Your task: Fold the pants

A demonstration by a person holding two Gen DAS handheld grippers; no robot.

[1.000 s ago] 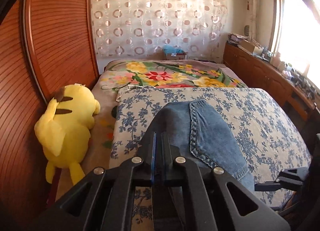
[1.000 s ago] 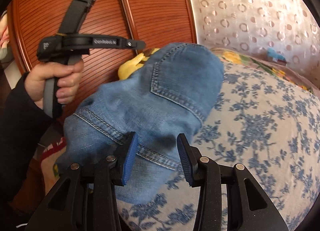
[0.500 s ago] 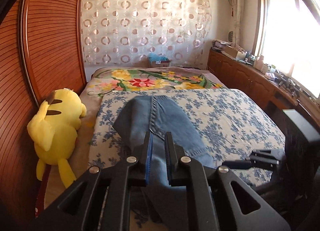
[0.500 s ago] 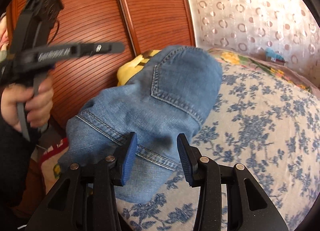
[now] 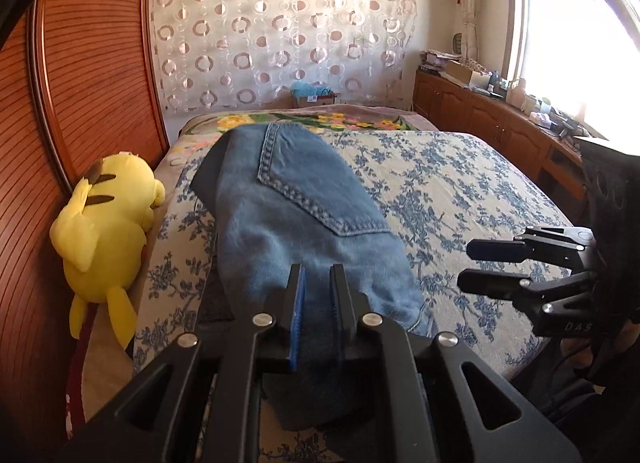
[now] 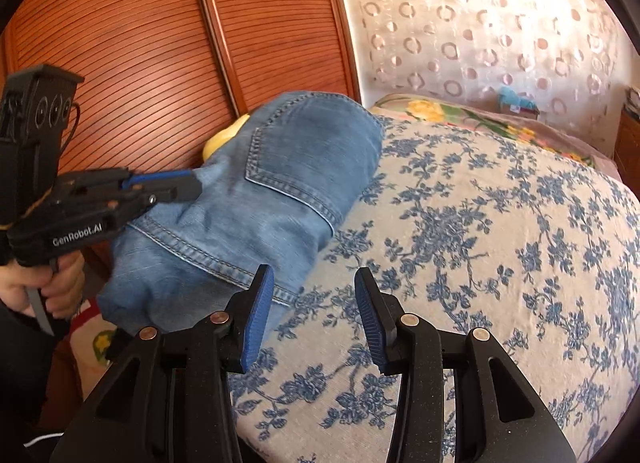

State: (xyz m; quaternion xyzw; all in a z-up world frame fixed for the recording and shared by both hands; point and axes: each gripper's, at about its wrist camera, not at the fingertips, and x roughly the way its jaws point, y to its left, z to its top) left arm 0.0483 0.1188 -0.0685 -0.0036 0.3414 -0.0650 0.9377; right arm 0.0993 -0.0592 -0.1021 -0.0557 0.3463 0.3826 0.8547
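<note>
The blue jeans point(image 5: 296, 215) lie folded on the flowered bedspread point(image 5: 460, 183), back pocket up, their near end hanging over the bed's front edge. My left gripper point(image 5: 318, 275) sits low over the jeans' near end with its jaws a narrow gap apart and denim lying between them. In the right wrist view the jeans point(image 6: 280, 191) are at the left and the left gripper point(image 6: 188, 185) touches their left edge. My right gripper point(image 6: 314, 283) is open and empty just right of the jeans' waistband, above the bedspread point(image 6: 500, 243). It also shows in the left wrist view point(image 5: 468, 267).
A yellow plush toy point(image 5: 104, 231) lies along the bed's left side against a ribbed wooden wardrobe point(image 5: 88, 63). A flowered blanket point(image 5: 320, 121) covers the bed's far end. Wooden cabinets point(image 5: 480, 115) with clutter line the right wall under the window.
My left gripper came down from above onto the jeans' near end and its jaws opened slightly. The right gripper stayed open in place. The jeans have not moved.
</note>
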